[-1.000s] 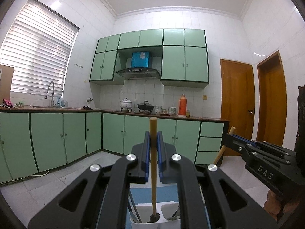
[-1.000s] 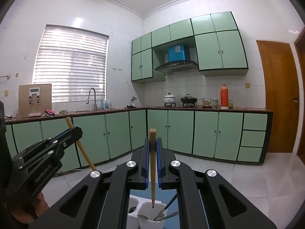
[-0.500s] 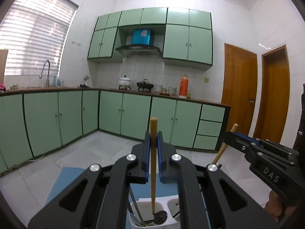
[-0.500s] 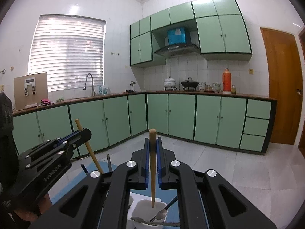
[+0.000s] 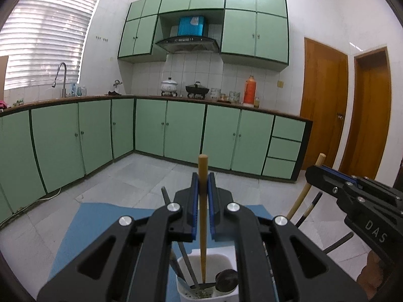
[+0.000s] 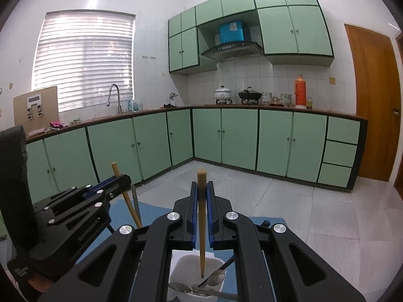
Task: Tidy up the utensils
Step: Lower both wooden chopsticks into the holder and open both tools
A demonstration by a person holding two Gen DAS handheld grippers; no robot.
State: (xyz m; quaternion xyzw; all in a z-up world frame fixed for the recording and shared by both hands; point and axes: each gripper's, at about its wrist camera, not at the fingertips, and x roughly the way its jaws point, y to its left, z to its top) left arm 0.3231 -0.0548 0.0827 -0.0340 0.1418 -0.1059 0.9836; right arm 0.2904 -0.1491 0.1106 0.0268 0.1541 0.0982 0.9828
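While clamped, chopstick [image 5: 203, 216] over holder [image 5: 186, 287].

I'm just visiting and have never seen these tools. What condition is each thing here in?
Left gripper: jaws shut on a wooden chopstick.
Left chopstick: upright, tip down inside the white holder.
Right gripper: jaws shut on another chopstick.
Right chopstick: upright, tip inside a white compartment.
Spoons: lying in that compartment.

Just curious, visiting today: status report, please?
Left tool shut on chopstick; right tool likewise. Both tips inside white holder. Spoons already there.
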